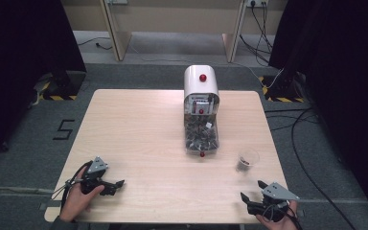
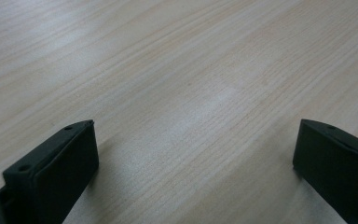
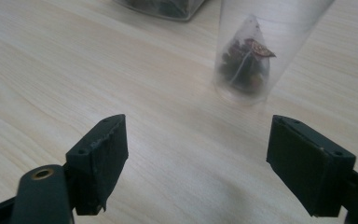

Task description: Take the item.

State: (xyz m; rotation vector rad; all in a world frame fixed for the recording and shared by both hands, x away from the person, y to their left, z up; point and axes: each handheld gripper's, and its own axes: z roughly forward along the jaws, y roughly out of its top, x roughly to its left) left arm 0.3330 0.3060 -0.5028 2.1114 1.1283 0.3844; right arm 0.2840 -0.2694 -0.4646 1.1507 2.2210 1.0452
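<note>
A clear plastic cup (image 1: 247, 159) stands on the wooden table (image 1: 139, 134) at the right, with a pyramid tea bag (image 3: 244, 63) inside it. Behind it, at the table's middle, stands a white dispenser (image 1: 201, 112) with red knobs and a clear bin of dark tea bags. My right gripper (image 1: 252, 196) is open near the front right corner, short of the cup (image 3: 261, 51), with nothing between its jaws. My left gripper (image 1: 120, 184) rests open at the front left over bare wood (image 2: 191, 93).
The table's front edge lies just under both hands. Black curtains hang at both sides. Cables run over the grey floor at the right. Wooden furniture legs stand behind the table.
</note>
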